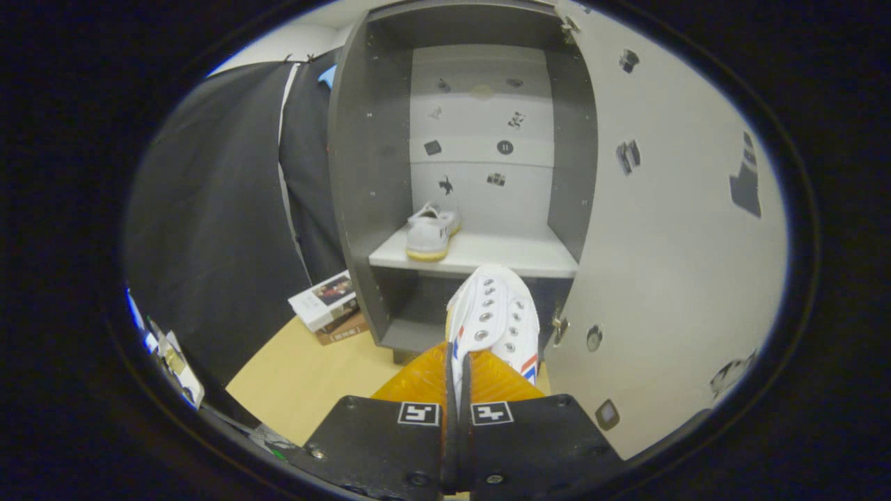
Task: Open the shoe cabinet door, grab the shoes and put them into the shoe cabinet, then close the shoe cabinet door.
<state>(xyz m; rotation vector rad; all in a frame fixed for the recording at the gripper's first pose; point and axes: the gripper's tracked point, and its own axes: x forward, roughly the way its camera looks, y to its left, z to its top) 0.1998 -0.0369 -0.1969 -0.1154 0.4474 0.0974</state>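
While tool grips shoe, cabinet (seemingly floor-standing) open.

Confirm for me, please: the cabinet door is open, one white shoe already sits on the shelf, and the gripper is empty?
Not quite: the gripper is shut on the second shoe, as the gripper view shows. The door is open, and one white shoe sits on the shelf.
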